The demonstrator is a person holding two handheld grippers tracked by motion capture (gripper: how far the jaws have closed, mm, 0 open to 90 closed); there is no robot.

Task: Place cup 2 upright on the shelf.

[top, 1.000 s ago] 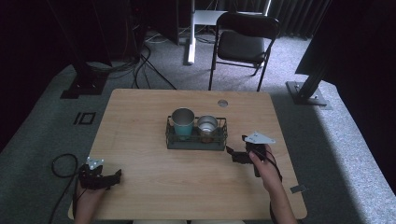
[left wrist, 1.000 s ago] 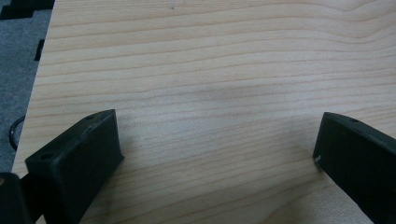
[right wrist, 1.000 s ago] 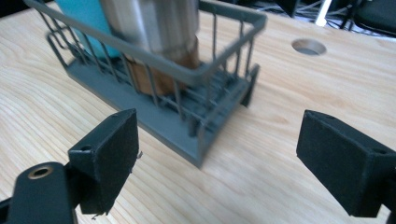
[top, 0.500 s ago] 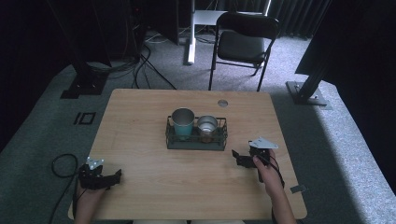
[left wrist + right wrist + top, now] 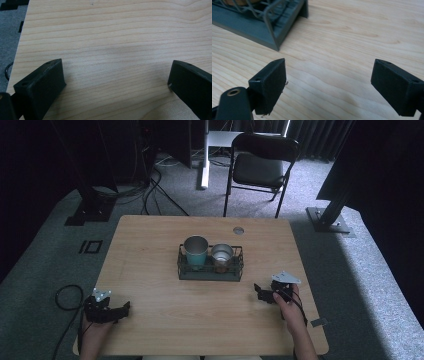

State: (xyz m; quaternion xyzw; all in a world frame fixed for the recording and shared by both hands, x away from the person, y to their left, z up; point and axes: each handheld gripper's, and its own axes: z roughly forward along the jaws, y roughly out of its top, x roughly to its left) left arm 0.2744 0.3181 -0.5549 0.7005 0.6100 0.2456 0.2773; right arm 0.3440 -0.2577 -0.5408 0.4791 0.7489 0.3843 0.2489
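Our right tongs [image 5: 260, 292] rest low on the bench [image 5: 150, 250], jaws wide apart and empty, near the right end of the wire basket [image 5: 186, 270]. Our left tongs [image 5: 122, 309], also spread and empty, sit at the near left corner. A teal cup [image 5: 196, 251] and a steel cup [image 5: 222, 256] stand inside the basket, so we judge the loading done.

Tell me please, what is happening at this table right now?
A person sits at a wooden table with a two-jaw gripper in each hand. Both grippers are open and hold nothing. The left gripper rests near the table's front left corner. The right gripper is low over the wood, just right of a dark wire rack. In the rack stand a teal cup and a smaller metal cup, side by side.
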